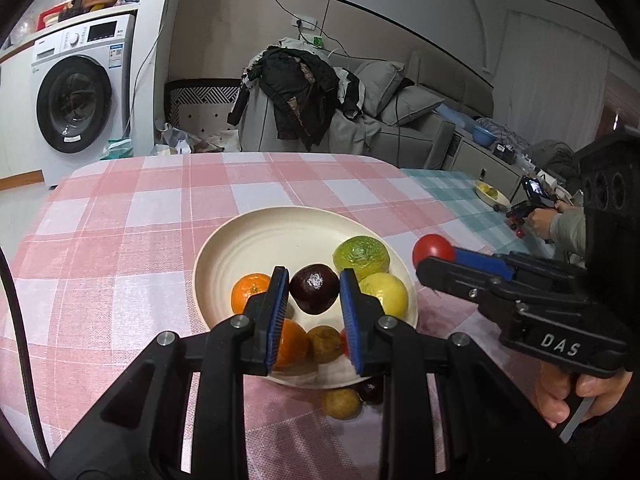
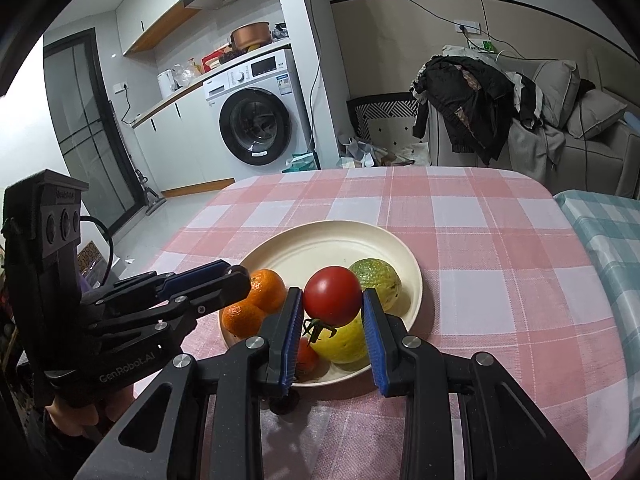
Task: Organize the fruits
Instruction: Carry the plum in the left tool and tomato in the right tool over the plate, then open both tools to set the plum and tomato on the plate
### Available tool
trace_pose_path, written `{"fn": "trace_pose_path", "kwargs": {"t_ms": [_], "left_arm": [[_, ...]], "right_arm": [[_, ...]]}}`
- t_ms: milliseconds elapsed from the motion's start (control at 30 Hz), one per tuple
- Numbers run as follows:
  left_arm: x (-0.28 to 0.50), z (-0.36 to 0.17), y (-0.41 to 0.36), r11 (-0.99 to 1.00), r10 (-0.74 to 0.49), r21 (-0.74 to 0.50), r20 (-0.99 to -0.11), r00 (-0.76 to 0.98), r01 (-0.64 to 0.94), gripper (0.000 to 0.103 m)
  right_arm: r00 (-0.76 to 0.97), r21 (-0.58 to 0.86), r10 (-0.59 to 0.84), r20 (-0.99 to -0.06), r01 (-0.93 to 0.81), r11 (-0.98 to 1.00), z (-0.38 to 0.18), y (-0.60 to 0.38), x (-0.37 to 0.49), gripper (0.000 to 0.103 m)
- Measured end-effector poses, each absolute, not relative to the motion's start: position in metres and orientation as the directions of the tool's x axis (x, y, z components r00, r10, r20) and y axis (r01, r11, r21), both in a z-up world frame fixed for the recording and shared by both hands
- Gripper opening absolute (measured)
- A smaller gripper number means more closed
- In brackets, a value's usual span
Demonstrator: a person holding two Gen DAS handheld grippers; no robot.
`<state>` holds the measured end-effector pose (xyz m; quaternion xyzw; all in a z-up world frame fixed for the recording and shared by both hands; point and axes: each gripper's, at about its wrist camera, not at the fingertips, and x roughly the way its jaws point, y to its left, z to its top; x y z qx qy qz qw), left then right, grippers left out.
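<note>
My left gripper (image 1: pixel 315 280) is shut on a dark purple fruit (image 1: pixel 315 289), held just above the cream plate (image 1: pixel 280 232). In the plate lie two oranges (image 1: pixel 250 288), a green fruit (image 1: pixel 361 255), a yellow fruit (image 1: pixel 386 294) and a brownish fruit (image 1: pixel 325 344). My right gripper (image 2: pixel 332 298) is shut on a red tomato (image 2: pixel 332 294) with a green stalk, over the near side of the plate (image 2: pixel 328 240). In the right wrist view, the left gripper (image 2: pixel 240 276) reaches in from the left beside the oranges (image 2: pixel 266 290), and its fruit is hidden.
A brown fruit (image 1: pixel 341 403) and a dark fruit (image 1: pixel 370 392) lie on the pink checked cloth (image 1: pixel 140 220) in front of the plate. A teal-clothed table (image 1: pixel 452 192) at right bears another plate (image 1: pixel 490 192); a person's hand (image 1: pixel 540 220) holds a device there.
</note>
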<state>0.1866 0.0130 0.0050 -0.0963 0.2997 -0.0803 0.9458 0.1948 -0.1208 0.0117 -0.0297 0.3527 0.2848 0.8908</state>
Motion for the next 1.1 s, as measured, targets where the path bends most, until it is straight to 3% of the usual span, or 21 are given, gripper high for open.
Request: {"fn": "trace_pose_path", "kwargs": {"t_ms": [1100], "left_arm": [[0.206, -0.023, 0.016, 0.977, -0.165, -0.206, -0.601, 0.782, 0.048, 0.023]], "right_arm": [[0.555, 0.157, 0.478, -0.680, -0.526, 0.836, -0.009, -0.098, 0.213, 0.031]]}}
